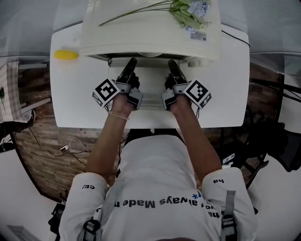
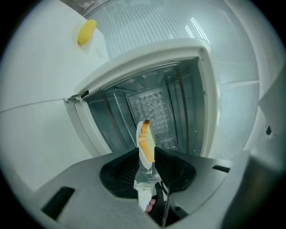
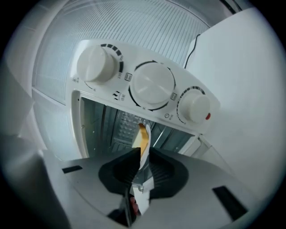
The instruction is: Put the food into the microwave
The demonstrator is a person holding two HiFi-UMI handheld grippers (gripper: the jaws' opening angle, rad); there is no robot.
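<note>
A cream microwave (image 1: 150,28) stands on a white table (image 1: 75,94) with its cavity (image 2: 152,105) open. A white plate with orange-yellow food (image 2: 145,142) is held edge-on at the mouth of the cavity. My left gripper (image 2: 146,154) is shut on one rim of the plate. On the opposite rim, where the food (image 3: 143,136) also shows, my right gripper (image 3: 140,156) is shut. In the head view both grippers, left (image 1: 131,63) and right (image 1: 171,64), reach side by side under the microwave's front edge, and the plate is mostly hidden there.
Three white knobs (image 3: 152,85) sit on the control panel above the opening. A yellow object (image 1: 66,55) lies on the table left of the microwave. Flowers (image 1: 188,12) rest on the microwave's top. The lowered door (image 1: 150,92) lies between my hands.
</note>
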